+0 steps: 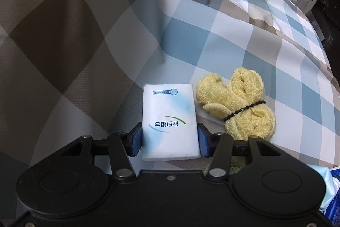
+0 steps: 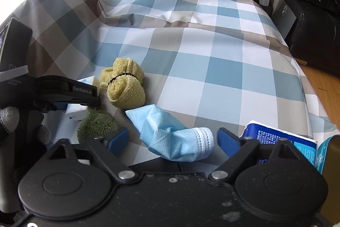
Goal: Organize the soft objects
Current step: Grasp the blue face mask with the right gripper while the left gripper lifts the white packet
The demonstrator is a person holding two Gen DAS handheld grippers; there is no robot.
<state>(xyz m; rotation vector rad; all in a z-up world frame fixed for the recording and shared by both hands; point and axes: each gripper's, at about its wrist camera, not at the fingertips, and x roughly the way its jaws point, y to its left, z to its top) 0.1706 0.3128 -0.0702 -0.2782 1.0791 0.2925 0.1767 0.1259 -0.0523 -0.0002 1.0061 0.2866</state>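
While the soft things lie scattered on the checked bed cover (image 2: pixel 223 61), the moment is set out below.

Left tool: the left tool (image 1: pixel 170 139) is closed on the tissue pack (image 1: pixel 170 120); both blue pads are seen pressed against its long sides, near its lower half.

Right tool: the right tool (image 2: pixel 173 140) is open, with the face mask (image 2: pixel 170 135) lying between the pads but not touched by either.

Tissue pack, place: it is held at the near edge of the bed, just beside the yellow towel (image 1: pixel 240 105).

Tissue pack, handling: it is judged light and squashy, with a slippery plastic wrap; a firm hold across the narrow width is advised, since the wrap may slide.

Face mask, handling: it is judged very light, limp and crumpled; the bunched white end is thought the best place to be pinched, as the loose blue sheet would fold away.

Yellow towel: it is rolled and bound with a black hair band (image 1: pixel 244 109), so it can be lifted as one bundle.

Green ball: a fuzzy green ball (image 2: pixel 96 126) is seen near the left tool, just in front of the towel.

Blue packet: a blue packet (image 2: pixel 282 139) is partly hidden behind the right pad.

Risk: the mask may be missed if the pads are closed too high.
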